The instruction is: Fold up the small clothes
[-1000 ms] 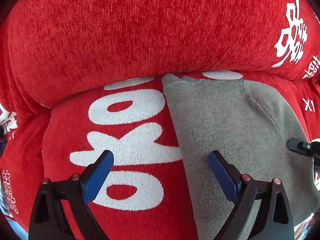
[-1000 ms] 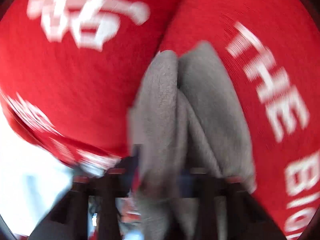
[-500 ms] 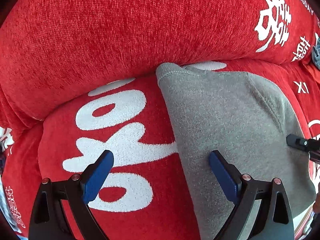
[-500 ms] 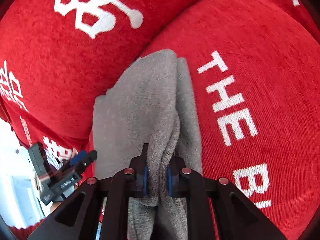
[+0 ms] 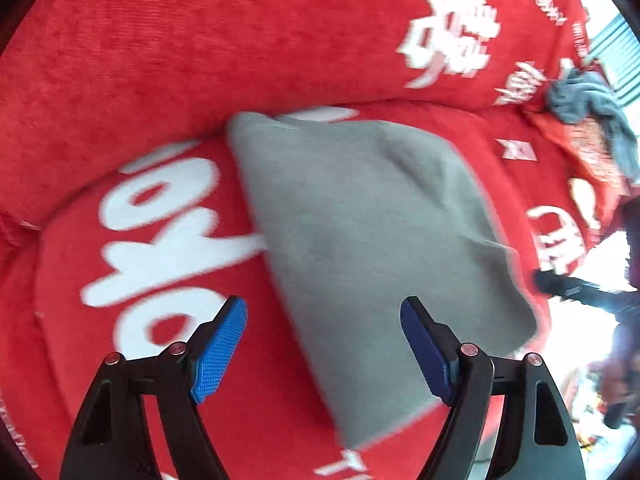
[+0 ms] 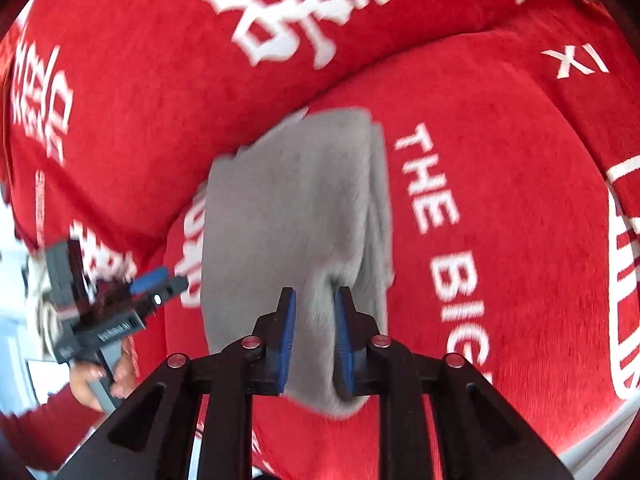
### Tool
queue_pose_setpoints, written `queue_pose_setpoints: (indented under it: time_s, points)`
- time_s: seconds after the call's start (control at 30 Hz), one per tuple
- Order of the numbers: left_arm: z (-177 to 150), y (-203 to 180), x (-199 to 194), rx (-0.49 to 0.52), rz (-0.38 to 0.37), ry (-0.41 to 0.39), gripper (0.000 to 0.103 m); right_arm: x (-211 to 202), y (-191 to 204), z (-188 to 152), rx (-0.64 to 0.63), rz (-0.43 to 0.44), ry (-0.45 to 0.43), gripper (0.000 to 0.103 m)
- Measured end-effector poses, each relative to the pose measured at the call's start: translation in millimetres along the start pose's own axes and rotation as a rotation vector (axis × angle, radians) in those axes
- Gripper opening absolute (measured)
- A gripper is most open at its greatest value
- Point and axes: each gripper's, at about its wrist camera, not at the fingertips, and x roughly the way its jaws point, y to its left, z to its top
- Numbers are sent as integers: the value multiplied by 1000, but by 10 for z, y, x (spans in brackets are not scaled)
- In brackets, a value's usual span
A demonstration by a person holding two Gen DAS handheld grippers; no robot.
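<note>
Grey knit cloth [image 5: 360, 240] lies flat on the seat cushion [image 5: 160, 360] of a red sofa printed with white lettering, its far corner tucked against the back cushion [image 5: 200, 40]. From the left wrist view the garment reads as a smooth, folded slab with a straight left edge and a rounded near right corner; the frame is motion-blurred, so finer seams cannot be made out. The left gripper [image 5: 324, 344] hangs above it with its blue pads wide apart, touching nothing. The right gripper [image 6: 314, 332] has its blue pads partly closed, with a bunched fold of the same cloth between them at the near edge. Another crumpled blue-grey garment [image 5: 592, 108] sits well apart at the sofa's far right.
</note>
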Motion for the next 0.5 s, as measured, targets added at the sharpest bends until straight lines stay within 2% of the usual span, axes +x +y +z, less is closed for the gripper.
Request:
queue_pose_setpoints:
  time_s: [0.07, 0.1, 0.13, 0.27, 0.37, 0.43, 0.5]
  points:
    - [-51, -139, -7, 18, -67, 12, 74, 82, 46, -81, -28, -41, 27, 21]
    - [-73, -201, 19, 32, -93, 25, 70, 115, 57, -97, -25, -41, 37, 10]
    - [-101, -275, 51, 50, -108, 40, 70, 150, 72, -109, -18, -33, 45, 7]
    - [-272, -534, 194, 150, -117, 83, 70, 189, 62, -135, -22, -20, 48, 7]
    - [-404, -616, 281, 210, -92, 112, 70, 187, 70, -181, -44, -69, 58, 11]
    - [-461, -628, 299, 227, -94, 123, 70, 170, 100, -214, -101, -100, 69, 13]
    - [-494, -618, 335, 226, -101, 144, 70, 198, 97, -249, -114, -86, 90, 14]
